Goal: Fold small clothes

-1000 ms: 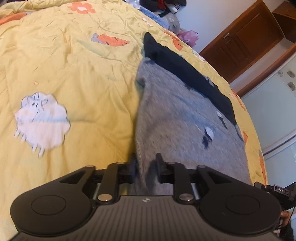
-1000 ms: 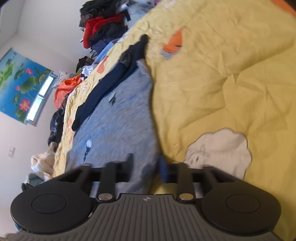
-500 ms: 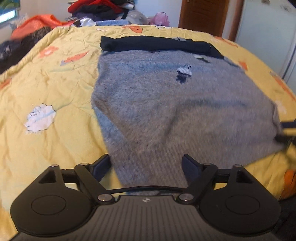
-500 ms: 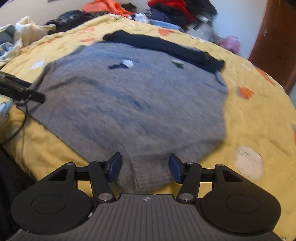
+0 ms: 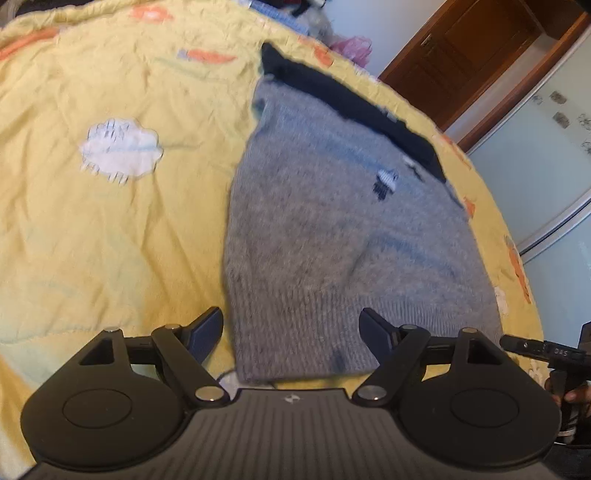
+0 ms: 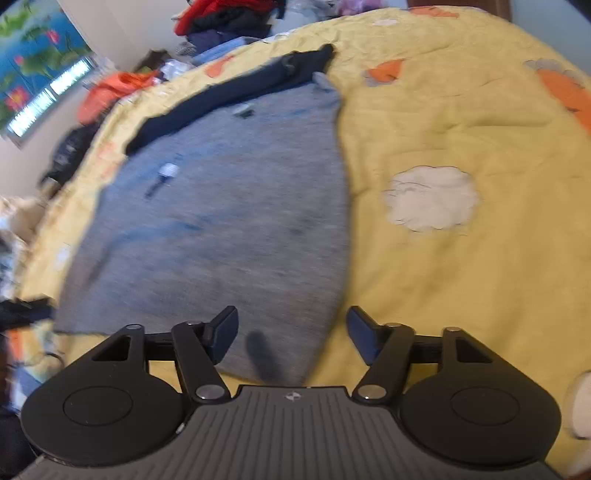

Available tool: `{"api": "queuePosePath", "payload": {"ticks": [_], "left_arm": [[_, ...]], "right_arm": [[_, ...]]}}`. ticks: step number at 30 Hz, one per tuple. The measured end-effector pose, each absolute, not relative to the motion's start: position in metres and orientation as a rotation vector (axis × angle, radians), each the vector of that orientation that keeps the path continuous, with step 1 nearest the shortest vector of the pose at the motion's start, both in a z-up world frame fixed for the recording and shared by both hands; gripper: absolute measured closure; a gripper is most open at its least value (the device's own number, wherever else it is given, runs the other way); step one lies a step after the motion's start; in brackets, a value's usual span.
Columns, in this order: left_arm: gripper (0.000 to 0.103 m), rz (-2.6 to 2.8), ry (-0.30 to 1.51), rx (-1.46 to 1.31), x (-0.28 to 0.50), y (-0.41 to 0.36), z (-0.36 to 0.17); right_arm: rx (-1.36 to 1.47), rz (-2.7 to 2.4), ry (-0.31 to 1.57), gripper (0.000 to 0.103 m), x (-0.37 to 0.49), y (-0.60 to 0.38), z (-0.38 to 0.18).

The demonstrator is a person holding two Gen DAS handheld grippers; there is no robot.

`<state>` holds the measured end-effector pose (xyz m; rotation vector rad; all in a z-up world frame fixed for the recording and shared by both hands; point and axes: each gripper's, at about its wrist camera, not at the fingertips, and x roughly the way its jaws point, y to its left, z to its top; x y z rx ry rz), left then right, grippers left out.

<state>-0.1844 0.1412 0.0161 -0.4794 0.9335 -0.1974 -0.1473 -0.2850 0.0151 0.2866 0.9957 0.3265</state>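
A grey knitted garment (image 5: 332,236) with a dark navy band (image 5: 354,110) along its far edge lies spread flat on a yellow bedspread (image 5: 92,206). It also shows in the right wrist view (image 6: 221,229), navy band (image 6: 229,99) at the far side. My left gripper (image 5: 291,332) is open and empty, just above the garment's near left hem corner. My right gripper (image 6: 291,332) is open and empty over the near right hem corner. The right gripper's tip (image 5: 535,349) shows at the right edge of the left wrist view.
The bedspread has white sheep (image 6: 432,199) and orange carrot (image 6: 565,92) patches. Piles of clothes (image 6: 221,18) lie beyond the bed's far side. A wooden door (image 5: 472,55) and a pale cabinet (image 5: 546,155) stand to the right.
A second ago both grippers were shut on the garment's hem. They have since opened and let it go, and the garment now lies flat; both views have swung sideways.
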Motion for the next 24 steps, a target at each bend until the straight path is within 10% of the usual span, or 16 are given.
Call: {"api": "queuePosePath", "payload": {"ticks": [10, 12, 14, 17, 24], "left_arm": [[0.023, -0.266, 0.930, -0.800, -0.168, 0.171, 0.001], [0.038, -0.250, 0.942, -0.768, -0.164, 0.168, 0.002], [0.073, -0.205, 0.969, -0.685, -0.162, 0.165, 0.005], [0.095, -0.165, 0.995, -0.635, -0.161, 0.167, 0.004], [0.099, -0.247, 1.020, -0.546, -0.178, 0.168, 0.027]], "right_arm": [[0.846, 0.531, 1.080, 0.052, -0.137, -0.325, -0.022], [0.909, 0.534, 1.083, 0.060, -0.134, -0.328, -0.029], [0.877, 0.518, 1.100, 0.091, -0.131, -0.323, -0.032], [0.818, 0.519, 1.099, 0.091, -0.131, -0.319, -0.030], [0.547, 0.548, 1.070, 0.091, -0.137, -0.321, 0.026]]}}
